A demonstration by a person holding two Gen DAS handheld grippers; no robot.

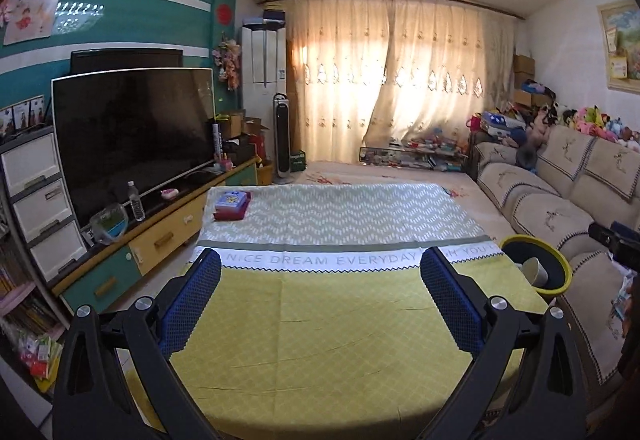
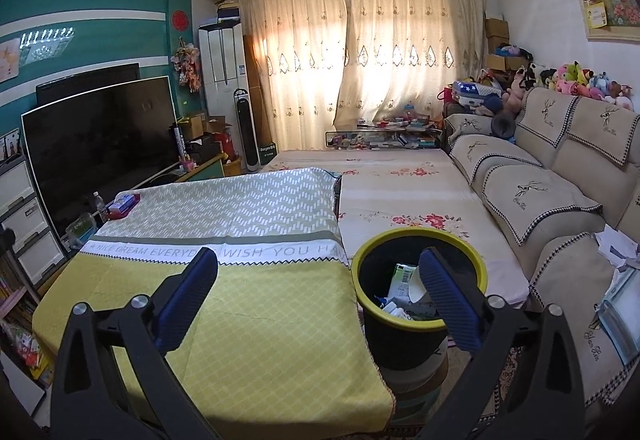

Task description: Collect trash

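A black bin with a yellow rim [image 2: 418, 304] stands at the table's right side; it holds paper scraps, a white cup and packaging. It also shows in the left wrist view [image 1: 536, 266], with a paper cup inside. My left gripper [image 1: 320, 264] is open and empty above the yellow-green tablecloth [image 1: 328, 320]. My right gripper [image 2: 318, 264] is open and empty; its right finger [image 2: 448, 300] hangs over the bin's mouth, its left finger over the cloth. A red box with a blue pack on it [image 1: 232, 204] lies at the table's far left corner.
A TV [image 1: 132, 136] on a low cabinet with a water bottle [image 1: 136, 202] stands left. A beige sofa [image 2: 560, 200] with papers on its seat runs along the right. A floral-covered surface [image 2: 400, 184] lies beyond the bin. Curtains and clutter fill the back.
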